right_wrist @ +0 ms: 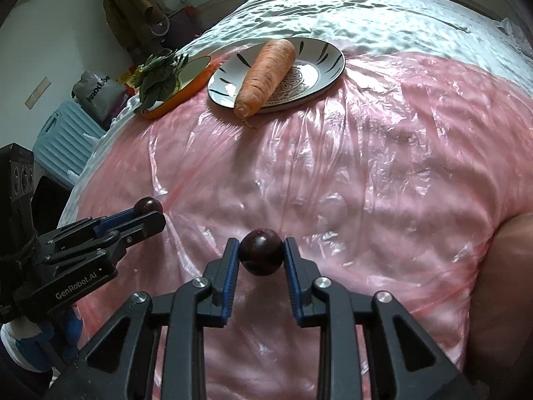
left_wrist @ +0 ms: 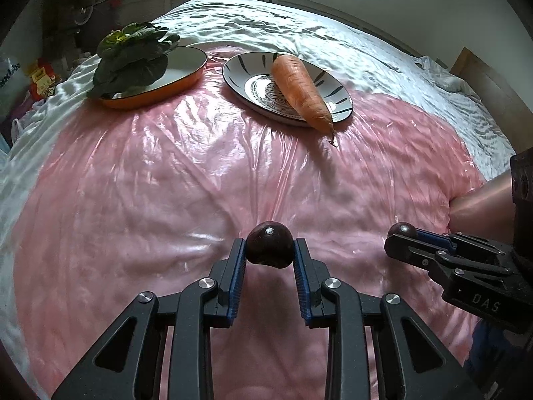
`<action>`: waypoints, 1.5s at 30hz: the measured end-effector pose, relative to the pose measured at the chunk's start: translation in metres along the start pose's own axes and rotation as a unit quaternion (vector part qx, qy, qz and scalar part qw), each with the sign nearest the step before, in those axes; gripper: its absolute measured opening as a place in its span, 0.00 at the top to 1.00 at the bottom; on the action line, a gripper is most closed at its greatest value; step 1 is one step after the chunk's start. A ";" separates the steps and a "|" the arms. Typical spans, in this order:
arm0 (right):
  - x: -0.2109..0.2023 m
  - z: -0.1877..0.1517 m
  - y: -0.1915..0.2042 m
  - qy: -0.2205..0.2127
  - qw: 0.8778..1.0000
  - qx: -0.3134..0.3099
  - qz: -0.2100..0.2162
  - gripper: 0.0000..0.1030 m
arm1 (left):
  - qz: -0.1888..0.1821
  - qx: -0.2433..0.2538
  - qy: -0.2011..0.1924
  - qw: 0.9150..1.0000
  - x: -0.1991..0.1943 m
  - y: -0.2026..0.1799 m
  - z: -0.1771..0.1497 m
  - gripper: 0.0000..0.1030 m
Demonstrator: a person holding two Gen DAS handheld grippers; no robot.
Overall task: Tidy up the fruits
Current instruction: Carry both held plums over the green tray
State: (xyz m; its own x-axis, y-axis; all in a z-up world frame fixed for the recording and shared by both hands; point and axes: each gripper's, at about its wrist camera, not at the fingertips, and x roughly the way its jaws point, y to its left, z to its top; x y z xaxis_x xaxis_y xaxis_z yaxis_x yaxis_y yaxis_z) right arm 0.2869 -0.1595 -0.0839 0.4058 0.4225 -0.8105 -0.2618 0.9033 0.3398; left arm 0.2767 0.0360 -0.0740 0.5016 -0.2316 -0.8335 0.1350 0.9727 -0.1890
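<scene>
My left gripper [left_wrist: 269, 248] is shut on a dark purple round fruit [left_wrist: 269, 245], held just above the pink plastic sheet. My right gripper [right_wrist: 261, 253] is shut on a second dark purple fruit [right_wrist: 261, 256]. Each gripper shows in the other's view: the right one [left_wrist: 401, 236] with its fruit [left_wrist: 402, 229], the left one [right_wrist: 148, 211] with its fruit [right_wrist: 148, 205]. A carrot [left_wrist: 301, 91] lies across a white patterned plate [left_wrist: 240, 66], its tip over the rim; it also shows in the right wrist view [right_wrist: 266, 75]. A leafy green [left_wrist: 133, 56] sits in an orange dish [left_wrist: 186, 66].
The pink plastic sheet [left_wrist: 166, 183] covers a bed with a white cover [left_wrist: 266, 20]. A wooden headboard [left_wrist: 483, 70] is at the right. A blue suitcase [right_wrist: 63, 140], bags and hanging clothes [right_wrist: 130, 10] stand beside the bed.
</scene>
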 end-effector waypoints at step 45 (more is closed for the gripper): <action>-0.151 -0.154 -0.026 0.026 0.999 -0.016 -0.013 0.57 | -0.022 0.114 0.026 0.993 -0.103 -0.146 -0.112 0.76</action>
State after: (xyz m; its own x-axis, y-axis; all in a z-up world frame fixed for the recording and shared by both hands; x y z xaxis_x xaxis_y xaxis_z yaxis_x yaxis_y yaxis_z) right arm 0.0978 -0.2583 -0.0438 0.3666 0.3939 -0.8429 -0.2799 0.9107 0.3039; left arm 0.1102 -0.0798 -0.0190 0.4474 -0.2660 -0.8538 0.3482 0.9312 -0.1077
